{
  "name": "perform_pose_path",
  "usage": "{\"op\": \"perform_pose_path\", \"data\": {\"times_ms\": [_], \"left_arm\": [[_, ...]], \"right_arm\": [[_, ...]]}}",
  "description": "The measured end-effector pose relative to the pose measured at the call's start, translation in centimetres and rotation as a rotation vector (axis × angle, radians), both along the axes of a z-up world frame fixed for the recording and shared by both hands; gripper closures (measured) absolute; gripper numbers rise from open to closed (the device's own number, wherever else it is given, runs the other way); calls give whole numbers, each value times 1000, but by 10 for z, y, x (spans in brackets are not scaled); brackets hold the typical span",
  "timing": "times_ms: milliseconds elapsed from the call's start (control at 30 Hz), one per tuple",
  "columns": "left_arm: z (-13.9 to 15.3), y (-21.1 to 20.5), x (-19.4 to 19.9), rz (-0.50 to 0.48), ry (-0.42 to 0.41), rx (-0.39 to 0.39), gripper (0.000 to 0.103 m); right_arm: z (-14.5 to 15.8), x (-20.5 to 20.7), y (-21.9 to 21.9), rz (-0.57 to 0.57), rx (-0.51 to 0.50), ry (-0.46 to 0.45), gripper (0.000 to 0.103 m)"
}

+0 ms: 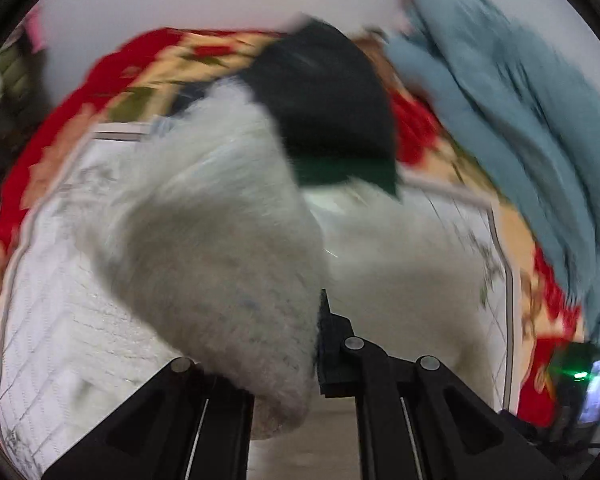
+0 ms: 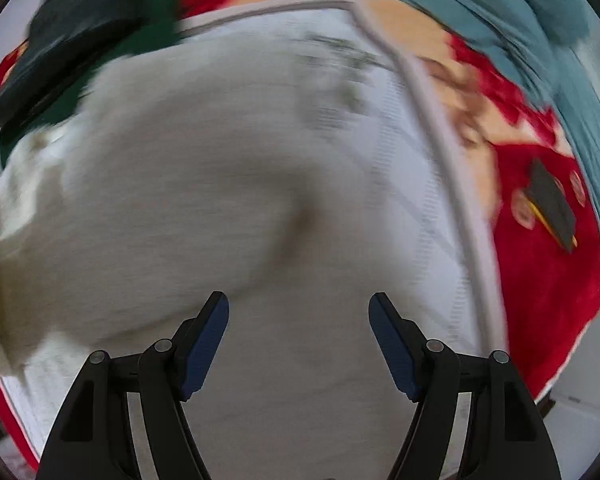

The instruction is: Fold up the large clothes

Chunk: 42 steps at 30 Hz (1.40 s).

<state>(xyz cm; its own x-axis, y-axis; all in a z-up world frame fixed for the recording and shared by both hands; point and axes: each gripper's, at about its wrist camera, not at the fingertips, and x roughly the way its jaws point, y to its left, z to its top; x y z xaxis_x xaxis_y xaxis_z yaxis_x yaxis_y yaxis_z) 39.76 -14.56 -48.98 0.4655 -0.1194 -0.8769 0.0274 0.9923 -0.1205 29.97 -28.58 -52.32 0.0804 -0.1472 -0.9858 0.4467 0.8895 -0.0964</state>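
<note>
Sweater [image 1: 220, 240], fuzzy white knit, is bunched and clenched in my left gripper [image 1: 296, 356], lifted over the quilted white bedspread [image 1: 60, 300]. My right gripper [image 2: 299, 344] hangs released above its flat body. Mid-fold, I judge; next, lay this part across. Farther off: a dark garment [image 1: 324, 92], red floral blanket [image 1: 112, 68], blue cloth [image 1: 520, 120].

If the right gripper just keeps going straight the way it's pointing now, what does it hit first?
Most likely the white fuzzy garment. The right gripper is open with nothing between its fingers, and the pale cloth fills the view straight ahead. The picture is motion-blurred, so how far off it lies is unclear.
</note>
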Motion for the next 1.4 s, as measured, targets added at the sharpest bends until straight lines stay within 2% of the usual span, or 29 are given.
{"op": "perform_pose_path", "data": {"times_ms": [67, 167, 200, 267, 300, 333, 433, 567, 633, 667, 767, 800, 933, 967, 1000, 1033, 1167, 1267, 1400], "left_arm": [[-20, -37, 1, -43, 62, 35, 96], [-37, -62, -3, -74, 108, 94, 86], [-38, -66, -6, -83, 107, 111, 78], [-35, -72, -9, -102, 100, 133, 50], [-33, -74, -11, -107, 107, 141, 27], [-30, -73, -13, -111, 107, 137, 18], [-19, -68, -20, -101, 102, 126, 12], [4, -37, -32, -40, 108, 98, 10], [14, -15, -40, 7, 101, 93, 10], [17, -5, -43, 28, 99, 105, 10], [18, 37, -46, 116, 92, 206, 10], [15, 46, -43, 133, 92, 230, 10], [-9, 93, -22, 224, 119, 358, 10], [-12, 106, -16, 256, 126, 368, 10], [-13, 114, -12, 275, 130, 363, 10], [-11, 125, -9, 297, 136, 354, 10], [5, 145, -8, 338, 133, 311, 10], [11, 149, -11, 353, 133, 286, 10], [4, 160, 7, 398, 111, 285, 10]], "right_arm": [[-5, -8, -33, -25, -3, 19, 29], [-13, -27, -77, -58, 14, 38, 29], [-15, -29, -92, -65, 18, 40, 29], [-14, -39, -109, -77, 32, 40, 29], [-13, -44, -118, -84, 53, 38, 29], [-16, -46, -126, -88, 63, 37, 29], [-11, -56, -135, -101, 131, 31, 29], [4, -52, -137, -103, 257, -40, 29], [14, -40, -127, -85, 350, -100, 29], [16, -32, -121, -67, 403, -124, 29], [16, -5, -94, -20, 546, -168, 29], [15, 4, -81, -3, 571, -166, 29], [-35, 48, -42, 64, 639, -61, 29], [-47, 55, -35, 72, 660, -25, 34], [-53, 59, -30, 82, 661, -10, 71], [-54, 62, -27, 93, 644, -2, 84], [2, 66, -7, 237, 482, -106, 86], [49, 63, -1, 285, 450, -225, 89], [83, 75, -2, 342, 391, -373, 91]]}}
